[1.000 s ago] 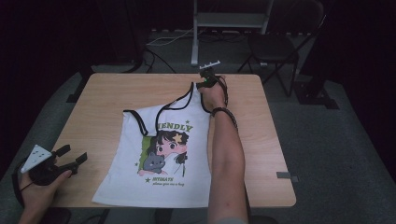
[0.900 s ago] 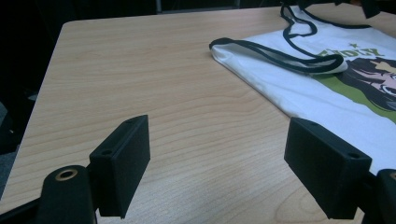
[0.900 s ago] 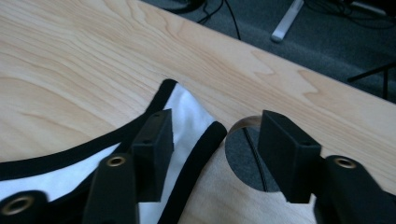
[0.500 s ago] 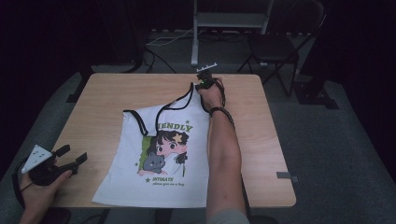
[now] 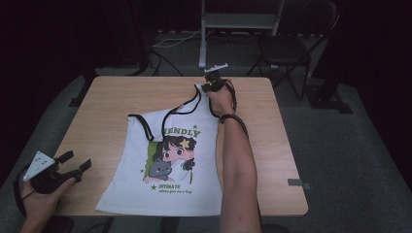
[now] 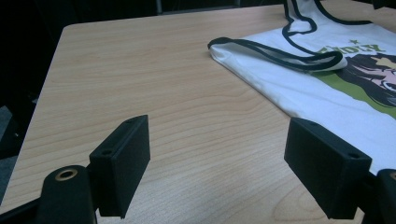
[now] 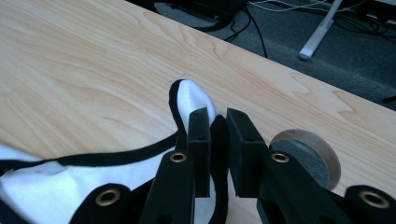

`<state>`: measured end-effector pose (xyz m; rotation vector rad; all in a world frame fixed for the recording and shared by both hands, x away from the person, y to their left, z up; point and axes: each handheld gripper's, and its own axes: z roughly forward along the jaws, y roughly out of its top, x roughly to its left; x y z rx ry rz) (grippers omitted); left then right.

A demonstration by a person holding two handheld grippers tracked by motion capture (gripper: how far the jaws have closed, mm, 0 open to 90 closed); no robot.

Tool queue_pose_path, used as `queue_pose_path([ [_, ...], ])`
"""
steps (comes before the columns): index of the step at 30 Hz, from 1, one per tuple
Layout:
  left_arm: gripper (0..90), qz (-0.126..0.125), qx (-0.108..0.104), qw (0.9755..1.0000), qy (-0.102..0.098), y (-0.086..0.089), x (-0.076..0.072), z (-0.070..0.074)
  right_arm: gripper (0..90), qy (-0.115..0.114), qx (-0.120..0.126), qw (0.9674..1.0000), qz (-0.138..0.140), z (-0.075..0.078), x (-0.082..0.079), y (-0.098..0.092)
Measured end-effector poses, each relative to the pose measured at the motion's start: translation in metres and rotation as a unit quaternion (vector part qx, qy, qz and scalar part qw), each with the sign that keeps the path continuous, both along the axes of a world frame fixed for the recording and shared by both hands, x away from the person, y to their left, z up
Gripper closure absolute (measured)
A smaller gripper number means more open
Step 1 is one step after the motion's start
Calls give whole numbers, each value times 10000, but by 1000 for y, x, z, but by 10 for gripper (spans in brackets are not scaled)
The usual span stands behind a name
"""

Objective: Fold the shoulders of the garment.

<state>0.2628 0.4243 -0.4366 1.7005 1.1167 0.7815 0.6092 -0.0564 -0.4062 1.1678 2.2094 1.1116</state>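
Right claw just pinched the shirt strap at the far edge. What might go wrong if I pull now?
The right claw has just closed on the strap near its tip, so a pull may slip it free. The left claw stands open off the tank top, so the shirt may drag across the table.

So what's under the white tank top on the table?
The tank top lies flat on the wooden table, with bare wood all round it. The right gripper pinches its far strap. Anything beneath the cloth is covered.
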Motion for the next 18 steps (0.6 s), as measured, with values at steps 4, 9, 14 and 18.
queue_pose_path([
  [4,221,30,-132,9999,25,2,0,0,812,-73,10,10000,45,5,-10,3],
  [9,221,10,-78,10000,3,2,-1,0,824,-218,-51,9996,177,9,-23,10],
  [14,221,14,-96,9999,-25,2,-1,0,841,-210,-79,9995,229,9,-32,13],
  [18,221,4,-84,10000,-31,2,-1,0,847,-233,-126,9993,250,10,-39,15],
])
